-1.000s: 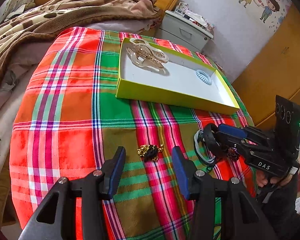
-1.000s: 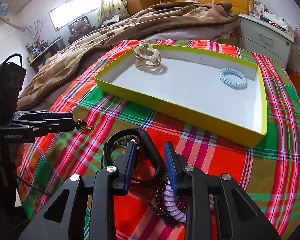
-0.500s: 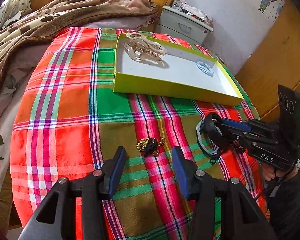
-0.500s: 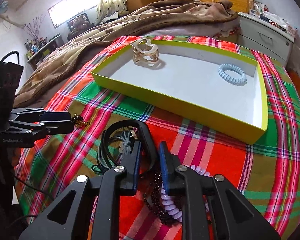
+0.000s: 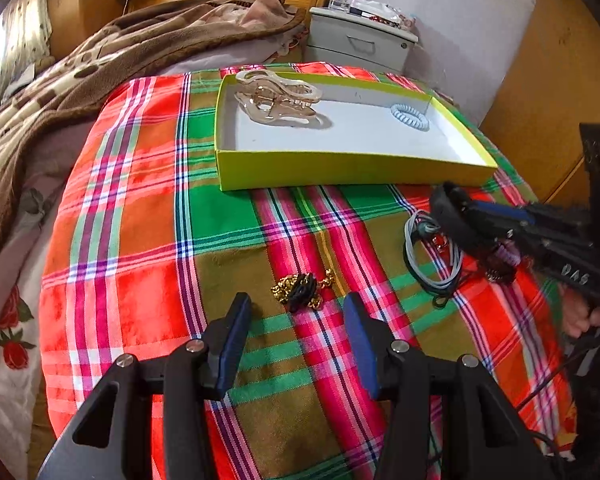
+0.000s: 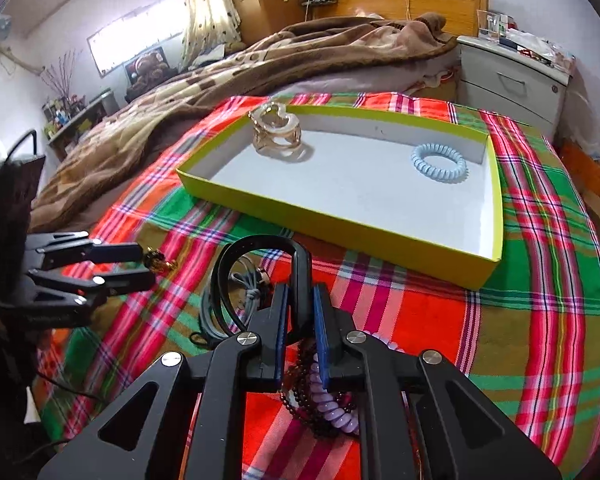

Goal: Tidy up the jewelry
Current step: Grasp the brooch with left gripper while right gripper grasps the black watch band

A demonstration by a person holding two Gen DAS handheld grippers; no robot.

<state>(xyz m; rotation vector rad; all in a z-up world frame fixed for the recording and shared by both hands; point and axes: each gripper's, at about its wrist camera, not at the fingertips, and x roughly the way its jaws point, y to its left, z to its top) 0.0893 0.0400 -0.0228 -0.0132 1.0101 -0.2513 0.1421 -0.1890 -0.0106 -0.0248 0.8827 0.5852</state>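
Both tools work over a plaid cloth (image 5: 140, 208) spread on a bed. Right gripper (image 6: 300, 300) has its blue pads pressed onto a black headband (image 6: 260, 246), with a purple coil tie (image 6: 336, 408) and dark beads (image 6: 300, 396) lying beneath it. Left gripper (image 5: 296, 312) hovers with its fingers spread apart, a gold chain tangle (image 5: 302, 290) just ahead between the tips. Farther ahead sits a yellow-green tray (image 5: 340, 168) holding a clear hair claw (image 5: 278, 98) and blue coil tie (image 5: 410, 116). Beyond it lie a brown blanket (image 6: 228, 72), wooden headboard (image 6: 412, 2) and grey nightstand (image 6: 512, 76).
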